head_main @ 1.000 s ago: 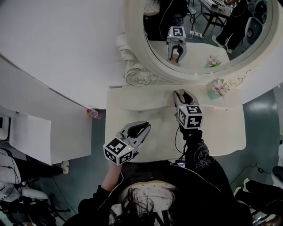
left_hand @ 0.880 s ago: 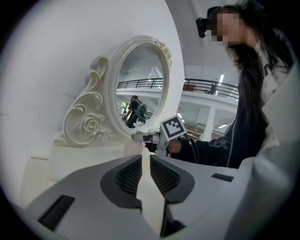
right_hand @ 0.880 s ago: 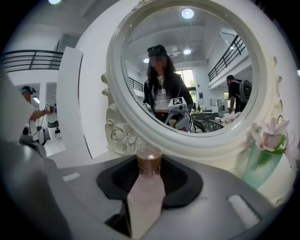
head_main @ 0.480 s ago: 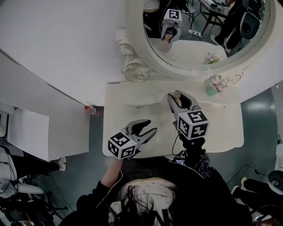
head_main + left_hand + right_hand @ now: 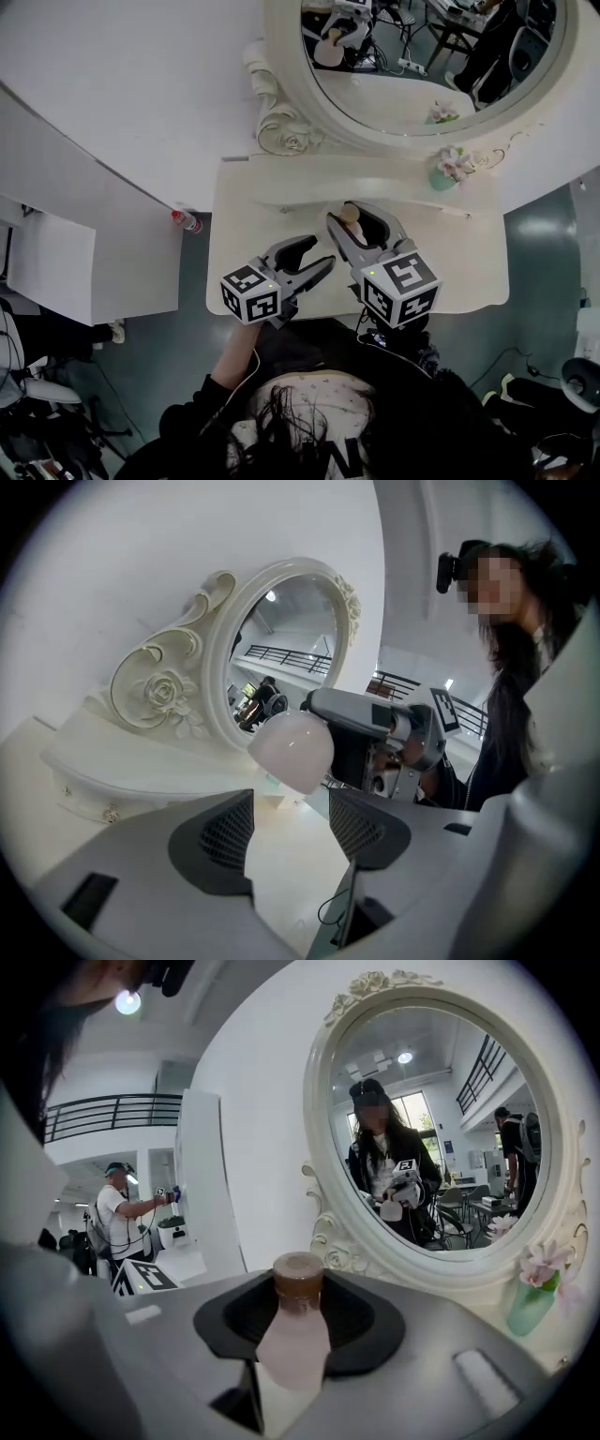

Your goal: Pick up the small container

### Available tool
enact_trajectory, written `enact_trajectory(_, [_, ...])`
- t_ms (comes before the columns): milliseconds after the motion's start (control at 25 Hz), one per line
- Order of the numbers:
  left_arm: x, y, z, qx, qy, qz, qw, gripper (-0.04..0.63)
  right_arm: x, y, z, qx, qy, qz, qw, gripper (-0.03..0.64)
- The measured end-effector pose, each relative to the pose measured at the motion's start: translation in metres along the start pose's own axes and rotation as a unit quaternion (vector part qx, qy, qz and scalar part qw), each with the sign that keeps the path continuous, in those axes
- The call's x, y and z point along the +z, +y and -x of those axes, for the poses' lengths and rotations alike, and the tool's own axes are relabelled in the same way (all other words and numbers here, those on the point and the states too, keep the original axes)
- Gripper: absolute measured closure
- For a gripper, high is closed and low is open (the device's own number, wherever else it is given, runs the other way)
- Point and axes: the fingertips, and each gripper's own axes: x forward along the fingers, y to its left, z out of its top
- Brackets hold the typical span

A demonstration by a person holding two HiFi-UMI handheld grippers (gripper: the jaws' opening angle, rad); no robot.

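The pale surface [image 5: 450,272] fills mid-frame, bare toward its right edge, its back edge under the oval mirror [image 5: 412,94]. At centre the right claw [image 5: 356,225] clamps the small container [image 5: 295,1335], pale pink with a brown cap. Lower left of it, the left claw [image 5: 321,255] has just been opening wide, with nothing between its jaws.

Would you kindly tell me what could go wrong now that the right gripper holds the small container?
The small container is smooth and rounded, so it may slip from the right gripper. The left gripper, whose jaws have just been opening with nothing between them, sits close to its base and might knock it.
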Motion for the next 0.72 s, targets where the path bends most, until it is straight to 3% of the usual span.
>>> enact_trajectory(200, [0.0,-0.013,0.007,-0.008,-0.024,0.0,0.9997,0.36,-0.009,0.024,0.011,0.016,0.005,0.015,1.0,0.469])
enact_trajectory(720, [-0.011,-0.03,0.016,-0.02,0.01,-0.031,0.9993,0.36,-0.017,0.042,0.025,0.02,-0.001,0.01,1.0,0.469])
